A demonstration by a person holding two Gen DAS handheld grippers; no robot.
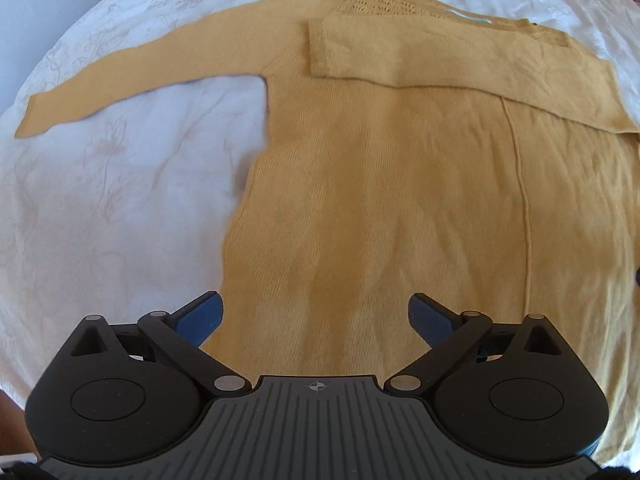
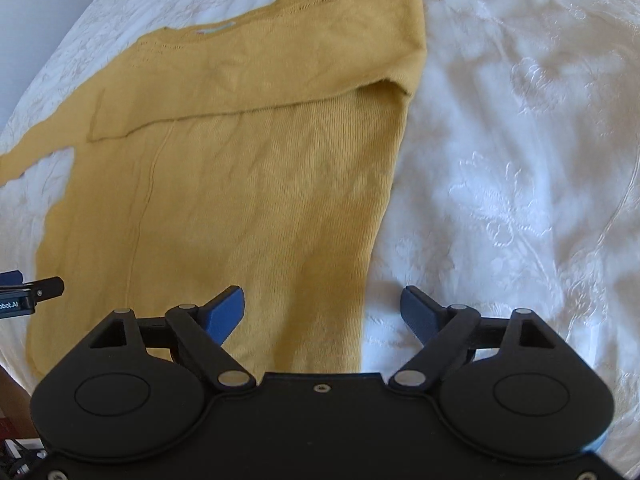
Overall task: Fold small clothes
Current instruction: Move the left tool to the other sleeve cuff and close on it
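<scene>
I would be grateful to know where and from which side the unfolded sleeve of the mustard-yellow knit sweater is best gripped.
Grip the outstretched sleeve at its cuff end, probably with the open left gripper, coming from the sweater's outer left. It lies flat on the white embroidered bedspread, so the cuff is a free, thin edge to pinch and carry across the mustard-yellow knit sweater, mirroring the folded sleeve.

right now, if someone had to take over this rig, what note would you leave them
Left gripper: open, empty, over the sweater's hem.
Right gripper: open, empty, over the sweater's right hem corner.
Mustard sweater lies flat on the white bedspread.
Done: right sleeve folded across the chest.
Left: the left sleeve, which lies straight out on the bedspread, needs folding in, then fold the body.
</scene>
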